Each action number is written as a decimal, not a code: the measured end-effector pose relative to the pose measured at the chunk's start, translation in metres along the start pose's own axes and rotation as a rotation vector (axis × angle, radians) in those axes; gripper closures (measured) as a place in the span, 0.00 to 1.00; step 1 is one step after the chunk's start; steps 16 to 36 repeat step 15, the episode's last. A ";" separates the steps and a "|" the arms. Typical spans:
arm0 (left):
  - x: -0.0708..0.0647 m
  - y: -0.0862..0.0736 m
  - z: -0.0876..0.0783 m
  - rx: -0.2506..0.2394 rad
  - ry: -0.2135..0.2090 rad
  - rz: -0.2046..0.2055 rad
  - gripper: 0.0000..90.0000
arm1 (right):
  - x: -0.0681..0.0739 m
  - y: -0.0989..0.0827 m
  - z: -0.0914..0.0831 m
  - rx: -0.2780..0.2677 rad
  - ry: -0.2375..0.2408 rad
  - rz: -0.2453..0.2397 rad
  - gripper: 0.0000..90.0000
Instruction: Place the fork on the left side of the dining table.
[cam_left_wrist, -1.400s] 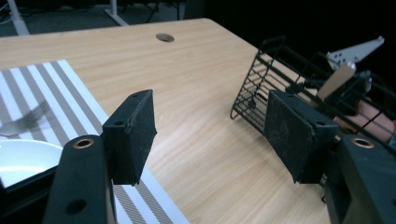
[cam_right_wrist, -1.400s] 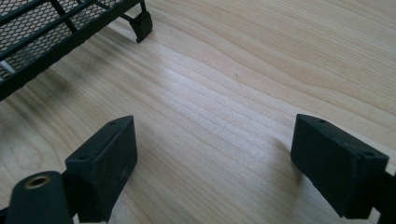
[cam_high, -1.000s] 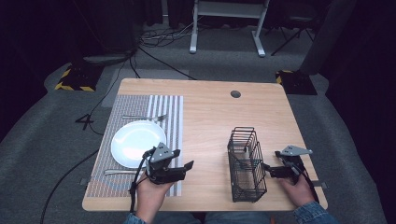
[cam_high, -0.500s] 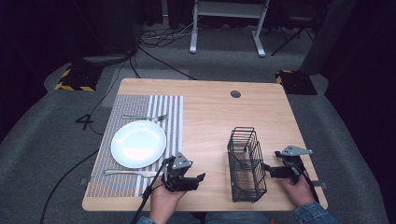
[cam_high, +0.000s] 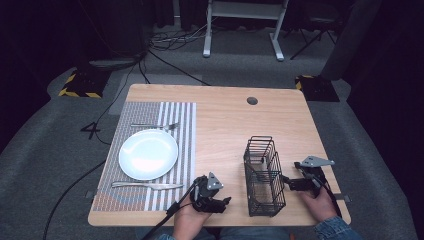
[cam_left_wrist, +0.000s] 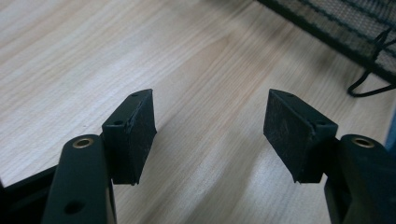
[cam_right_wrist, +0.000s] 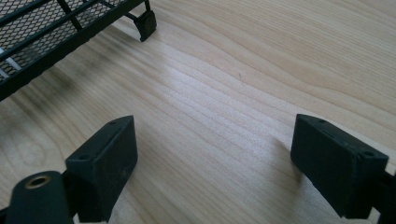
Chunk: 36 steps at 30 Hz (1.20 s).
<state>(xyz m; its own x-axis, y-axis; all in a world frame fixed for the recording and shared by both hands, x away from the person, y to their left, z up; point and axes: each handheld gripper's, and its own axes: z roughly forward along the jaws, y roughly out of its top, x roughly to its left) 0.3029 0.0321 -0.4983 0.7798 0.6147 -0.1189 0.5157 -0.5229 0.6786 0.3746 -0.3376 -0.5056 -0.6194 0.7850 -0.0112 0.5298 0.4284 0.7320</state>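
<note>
your left gripper (cam_high: 226, 201) hangs low over the bare wooden table (cam_high: 220, 125), jaws spread wide with nothing between the pads (cam_left_wrist: 140, 126). the black wire basket (cam_high: 263, 175) stands just to its right. your right gripper (cam_high: 286, 181) sits beside the basket's other side, jaws likewise wide apart and empty, its pads (cam_right_wrist: 109, 154) over bare wood.

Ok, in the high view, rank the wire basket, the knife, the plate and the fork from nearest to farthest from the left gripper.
From the left gripper, open at the table's near edge:
1. Wire basket, just to its right.
2. Knife, to its left on the striped mat; basket and knife are fairly close to call.
3. Plate, up and left, beyond the knife.
4. Fork, past the plate's far rim.
</note>
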 end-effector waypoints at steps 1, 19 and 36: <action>-0.002 -0.001 0.002 0.000 0.007 0.014 0.37 | 0.000 0.000 0.000 0.000 0.000 0.000 0.16; -0.009 0.002 0.013 0.006 0.073 0.051 0.14 | 0.000 0.000 0.000 0.000 0.003 -0.003 0.17; -0.009 0.002 0.013 0.006 0.073 0.051 0.14 | 0.000 0.000 0.000 0.000 0.003 -0.003 0.17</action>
